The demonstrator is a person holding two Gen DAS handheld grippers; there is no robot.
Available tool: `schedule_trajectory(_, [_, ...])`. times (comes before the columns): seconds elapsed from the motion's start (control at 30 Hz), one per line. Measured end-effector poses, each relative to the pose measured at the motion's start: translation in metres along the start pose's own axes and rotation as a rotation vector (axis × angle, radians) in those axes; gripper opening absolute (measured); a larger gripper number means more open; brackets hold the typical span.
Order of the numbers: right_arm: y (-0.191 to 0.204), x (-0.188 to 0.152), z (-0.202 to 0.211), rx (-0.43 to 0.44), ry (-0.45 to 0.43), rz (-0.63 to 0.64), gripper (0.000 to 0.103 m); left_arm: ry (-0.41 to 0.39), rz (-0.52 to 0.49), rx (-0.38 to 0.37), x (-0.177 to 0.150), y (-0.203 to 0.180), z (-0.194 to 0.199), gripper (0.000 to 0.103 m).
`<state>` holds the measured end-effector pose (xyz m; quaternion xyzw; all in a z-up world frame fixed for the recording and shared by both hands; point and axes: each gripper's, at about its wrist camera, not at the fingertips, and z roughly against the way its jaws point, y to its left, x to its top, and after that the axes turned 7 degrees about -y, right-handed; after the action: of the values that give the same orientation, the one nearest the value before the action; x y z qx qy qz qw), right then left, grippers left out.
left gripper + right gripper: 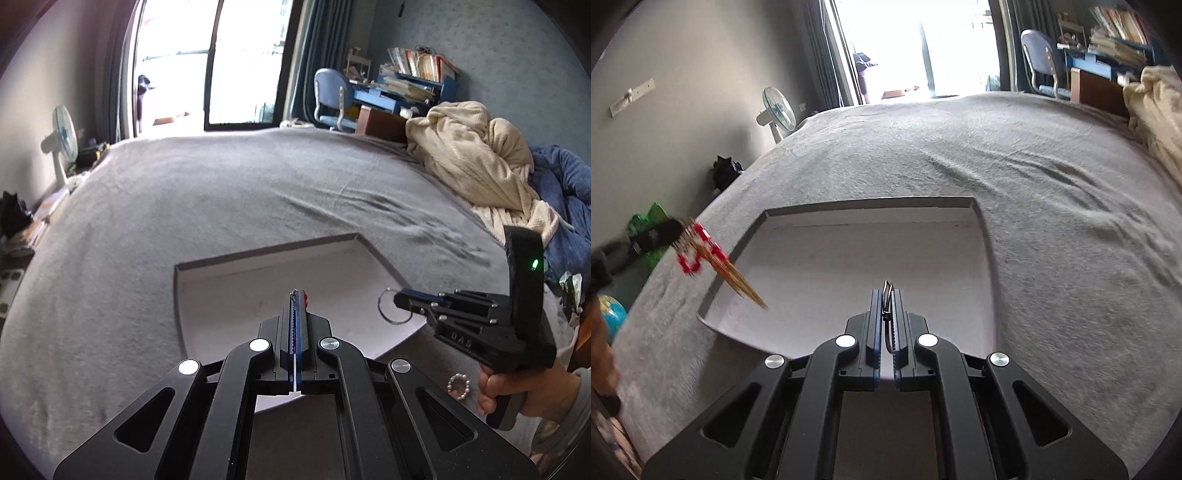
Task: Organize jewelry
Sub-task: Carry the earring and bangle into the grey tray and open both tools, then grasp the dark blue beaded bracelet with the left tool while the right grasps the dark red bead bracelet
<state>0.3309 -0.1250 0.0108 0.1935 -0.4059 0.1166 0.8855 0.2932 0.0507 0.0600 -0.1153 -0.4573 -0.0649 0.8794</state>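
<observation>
On the grey bedspread (155, 206) a shallow white tray (236, 291) with low walls is laid flat. Above its near part the left gripper (297, 295) is held, its jaws pressed almost together on a red beaded piece (306, 297), of which only a small red bit is seen at the fingertips in the left wrist view. From the right wrist view that same piece (698, 251) is seen as a loop of red and white beads with a long tan tassel, hanging from the left gripper (677, 230) over the left edge of the tray (988, 258); it is blurred there.

To the right, the right gripper (400, 297) is held by a hand (517, 391) over the tray's right edge. Its jaws are closed down to a narrow slit on a thin metal ring (392, 306), which hangs in the air just above the tray's floor. In the right wrist view only a short dark arc of the ring (887, 295) is seen, caught between the fingers of the right gripper (886, 293).

Beside the tray's near right corner, on the bedspread, a small ring of pale pearl-like beads (458, 387) is lying, apart from both grippers. Toward the right, a cream blanket (476, 158) is bunched up against a blue one (569, 184). A white fan (62, 140) is stood on the floor at the left.
</observation>
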Motion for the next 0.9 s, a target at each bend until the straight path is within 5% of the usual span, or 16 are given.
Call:
schedule_trajectory(0.2, [-0.009,-0.004,-0.024,0.049,0.081,-0.060,0.005,0.064,0.009,0.035,-0.018,0.014,-0.020,0.001])
schedule_trajectory(0.57, [-0.037,-0.012,-0.028,-0.061,0.110,-0.071,0.008,0.162,-0.002,0.112,-0.044,0.030,-0.039,0.001])
schedule_trajectory(0.63, [-0.038,-0.014,-0.027,-0.079,0.110,-0.054,0.033,0.166,-0.010,0.123,-0.045,0.028,-0.038,0.012])
schedule_trajectory(0.67, [-0.037,-0.014,-0.024,-0.076,0.101,-0.045,0.038,0.162,-0.009,0.129,-0.045,0.028,-0.037,0.024])
schedule_trajectory(0.9, [-0.027,-0.009,-0.001,-0.081,0.042,0.000,0.043,0.117,-0.028,0.136,-0.041,0.021,-0.021,0.044])
